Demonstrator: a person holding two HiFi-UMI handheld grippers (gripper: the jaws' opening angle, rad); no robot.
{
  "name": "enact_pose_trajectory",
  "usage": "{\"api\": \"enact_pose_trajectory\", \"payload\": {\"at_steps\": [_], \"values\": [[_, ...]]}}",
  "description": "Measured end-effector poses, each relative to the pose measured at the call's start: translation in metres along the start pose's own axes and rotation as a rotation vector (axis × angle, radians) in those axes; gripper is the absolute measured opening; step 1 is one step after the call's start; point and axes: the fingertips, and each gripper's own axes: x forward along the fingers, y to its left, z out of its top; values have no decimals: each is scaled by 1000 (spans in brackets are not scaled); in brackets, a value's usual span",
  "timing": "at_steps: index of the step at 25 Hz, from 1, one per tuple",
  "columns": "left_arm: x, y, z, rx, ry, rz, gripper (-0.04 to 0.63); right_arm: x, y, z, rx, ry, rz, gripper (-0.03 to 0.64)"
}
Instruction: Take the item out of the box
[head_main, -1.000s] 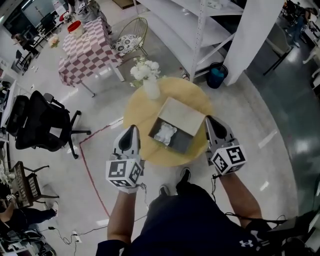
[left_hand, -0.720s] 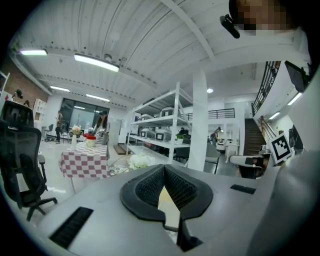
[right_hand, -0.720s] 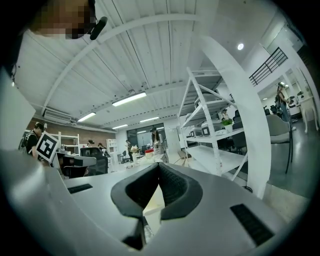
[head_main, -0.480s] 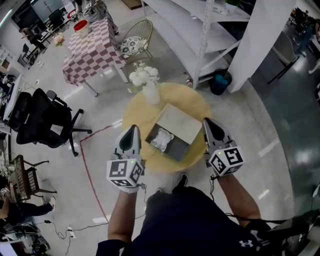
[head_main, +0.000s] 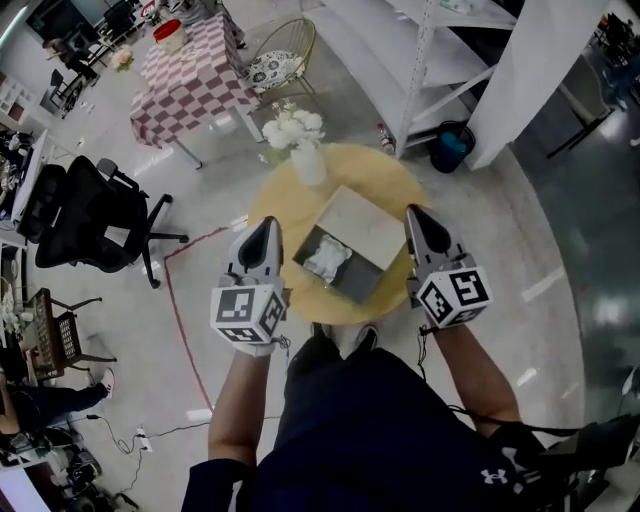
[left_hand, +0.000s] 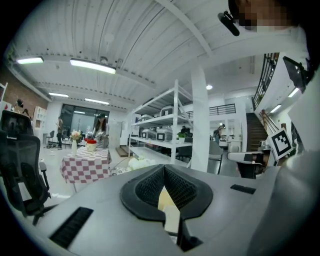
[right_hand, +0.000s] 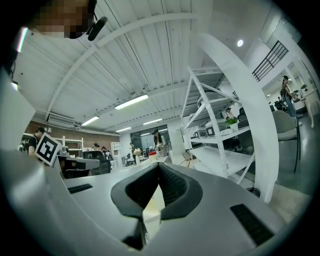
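1. The white item (head_main: 327, 260) lies inside the open box (head_main: 368, 288), near the front edge of the round tabletop (head_main: 390, 185).
2. The left gripper (head_main: 268, 228) and right gripper (head_main: 414, 214) are one on each side of the box, not touching it. Both have their fingers pressed together, holding nothing.
3. The item looks soft, light and crumpled. A gentle pinch on its puffy middle should lift it.

Round wooden table (head_main: 382, 180), open box (head_main: 357, 228), flower vase (head_main: 309, 166)
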Motion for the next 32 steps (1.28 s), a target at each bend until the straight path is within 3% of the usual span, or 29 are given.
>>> {"api": "enact_pose_trajectory", "payload": {"at_steps": [4,12,23,32], "values": [[23,9,-3,35,10,-35,17,13,-2,2,-12,-12,-25,8],[59,14,-56,39,134,-125,18,21,-6,-20,-5,50,-108,8],[103,5,-168,83,421,-290,18,17,-7,-50,32,115,-181,8],[100,-22,-247,128,639,-451,38,-4,-5,-71,90,145,-240,8]]}}
